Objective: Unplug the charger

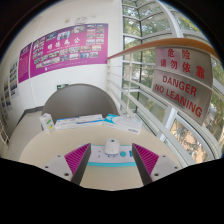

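A white charger [110, 147] sits plugged into a white power strip [111, 155] with a teal edge and a teal button beside the plug. The strip lies across a pale tabletop [50, 150], just ahead of and between my fingers. My gripper [111, 160] is open, its magenta pads [76, 155] standing wide on either side of the charger with gaps on both sides. Nothing is held.
A second white strip or tray [80, 121] lies farther back on the table, with a small white box [46, 121] to its left. Windows with a red "Danger no leaning" sign [187, 85] run along the right. A purple poster [65, 48] hangs on the far wall.
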Demonstrator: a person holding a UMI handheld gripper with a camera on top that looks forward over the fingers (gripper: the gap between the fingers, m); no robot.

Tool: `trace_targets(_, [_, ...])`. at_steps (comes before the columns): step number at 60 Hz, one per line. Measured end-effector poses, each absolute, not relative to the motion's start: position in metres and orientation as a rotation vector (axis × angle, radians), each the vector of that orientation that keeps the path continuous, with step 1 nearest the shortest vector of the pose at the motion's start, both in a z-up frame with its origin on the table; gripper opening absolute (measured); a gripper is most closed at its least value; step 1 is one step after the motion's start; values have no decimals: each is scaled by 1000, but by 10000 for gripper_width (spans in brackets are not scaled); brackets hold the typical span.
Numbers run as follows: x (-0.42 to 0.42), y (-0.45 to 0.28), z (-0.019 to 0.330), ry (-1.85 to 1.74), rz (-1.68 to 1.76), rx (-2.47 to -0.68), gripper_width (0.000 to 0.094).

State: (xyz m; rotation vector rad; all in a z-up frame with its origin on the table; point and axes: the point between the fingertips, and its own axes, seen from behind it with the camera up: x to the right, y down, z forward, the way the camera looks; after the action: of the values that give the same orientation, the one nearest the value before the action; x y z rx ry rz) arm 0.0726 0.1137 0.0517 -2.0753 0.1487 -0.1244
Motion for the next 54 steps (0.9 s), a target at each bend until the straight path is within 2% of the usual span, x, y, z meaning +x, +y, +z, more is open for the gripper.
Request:
trace_targets(3, [75,132,43,153,-124,-2065,816])
trace_targets(6, [76,146,35,149,-116,-2065,736])
trace_targets(8, [73,152,29,141,-115,-2069,646])
trace_targets(14, [82,161,24,151,-148,-2061,276])
trace_targets(29, [80,164,25,135,-154,-2043,132])
trace_targets(35, [79,164,29,149,-138,-2039,109])
trace_targets(38, [78,166,52,134,-147,-1987,109])
trace_targets(43, [66,175,118,42,-167,-1855,108])
trace_targets(50, [67,179,204,93,-74,-1752,107])
trace_targets(54, [91,174,237,106,-97,-1701,108])
